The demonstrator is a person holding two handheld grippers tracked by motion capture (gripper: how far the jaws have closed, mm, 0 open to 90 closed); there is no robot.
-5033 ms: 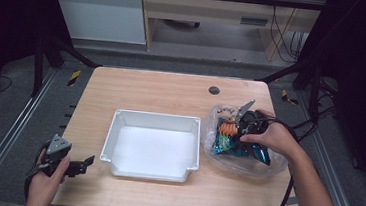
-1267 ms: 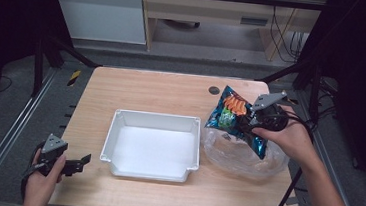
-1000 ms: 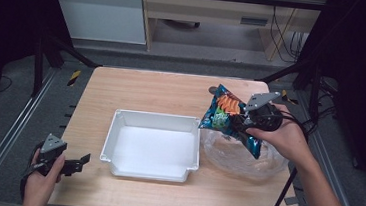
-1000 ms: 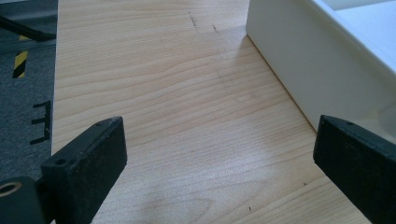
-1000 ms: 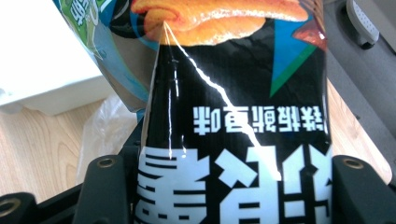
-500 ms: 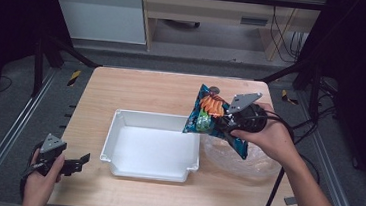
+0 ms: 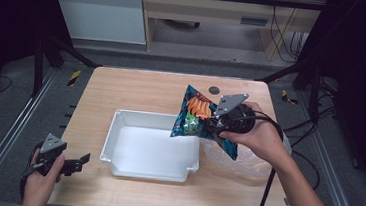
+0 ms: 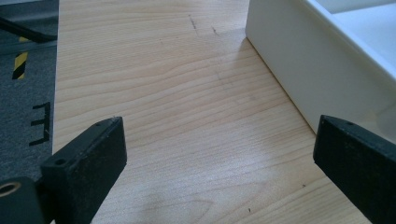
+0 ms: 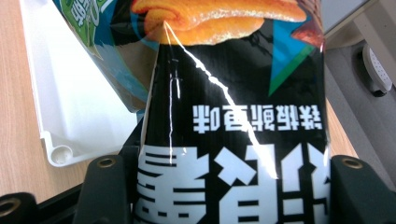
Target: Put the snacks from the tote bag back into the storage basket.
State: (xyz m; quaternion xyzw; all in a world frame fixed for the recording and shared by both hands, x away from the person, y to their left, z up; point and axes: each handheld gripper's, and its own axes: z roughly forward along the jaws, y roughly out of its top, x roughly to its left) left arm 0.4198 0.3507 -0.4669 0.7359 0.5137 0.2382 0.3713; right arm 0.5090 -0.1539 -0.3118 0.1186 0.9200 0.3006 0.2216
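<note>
Far left, near edge of the surface (image 7: 122,85): my left gripper (image 7: 74,164) sits low by the corner, fingers (image 8: 88,154) spread wide w/ nothing between them, just bare wood. It points toward the white tray (image 7: 112,142), whose side wall (image 8: 289,70) fills the right of the left gripper view. I'd say it's parked there to stay out of the way, maybe ready to steady the tray.

Centre: tray is empty, open side up, so it looks like the drop spot.

Right: my right gripper (image 7: 215,126) has its fingers (image 9: 105,186) clamped tight on one end of the snack bag (image 7: 195,116); the print reads upside down in the right gripper view, so the bag (image 9: 233,116) hangs inverted. It's in the air, over the tray's far right corner, tilted leftward. Pinching the flat end prob. keeps the puffy middle from getting crushed. Behind it, on the right, lies a crumpled clear plastic bag (image 7: 246,159).
</note>
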